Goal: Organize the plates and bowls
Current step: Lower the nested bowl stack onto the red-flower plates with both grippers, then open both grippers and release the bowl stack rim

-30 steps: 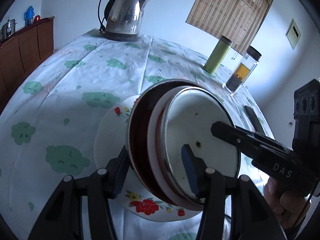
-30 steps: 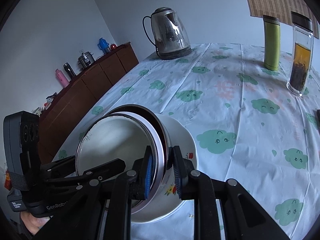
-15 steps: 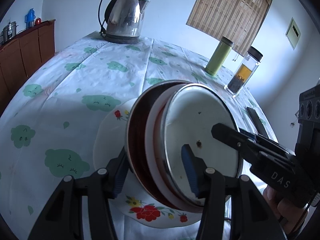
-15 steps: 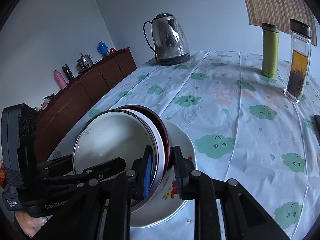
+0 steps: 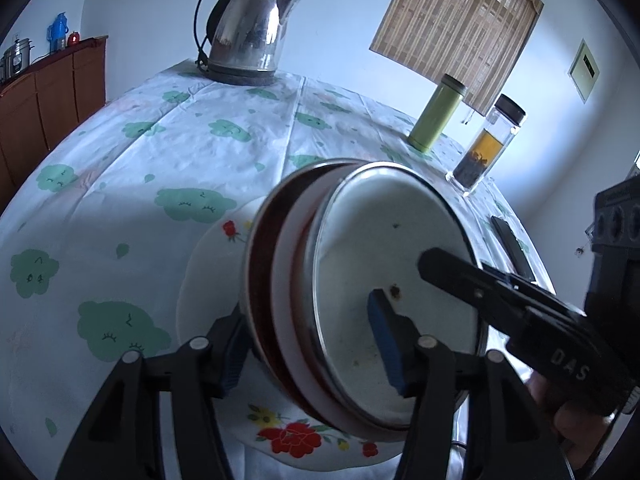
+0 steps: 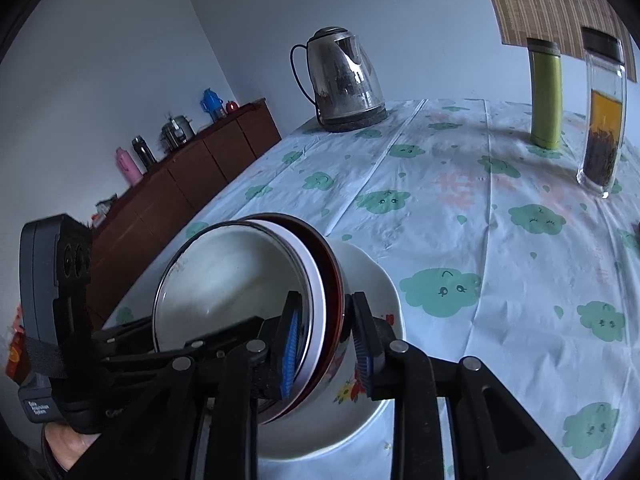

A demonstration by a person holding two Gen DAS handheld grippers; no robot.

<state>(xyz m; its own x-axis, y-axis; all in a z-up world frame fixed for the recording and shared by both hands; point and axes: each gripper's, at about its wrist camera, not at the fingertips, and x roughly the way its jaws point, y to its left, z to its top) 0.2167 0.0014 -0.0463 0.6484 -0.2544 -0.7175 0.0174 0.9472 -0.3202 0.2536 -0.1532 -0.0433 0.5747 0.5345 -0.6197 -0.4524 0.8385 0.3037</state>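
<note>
Above the flowered plate, both tools, left and right, are opening around the tilted bowls' rims; stiff, slick, breakable, best held by the rims.

Worktop under a white cloth printed with green clouds. Steel electric kettle at the far edge. Green flask upright, just beside a clear tea bottle with dark leaves at its bottom. Bamboo blind behind them. Brown sideboard along the wall carries a pink flask, a steel pot and a blue bottle.
</note>
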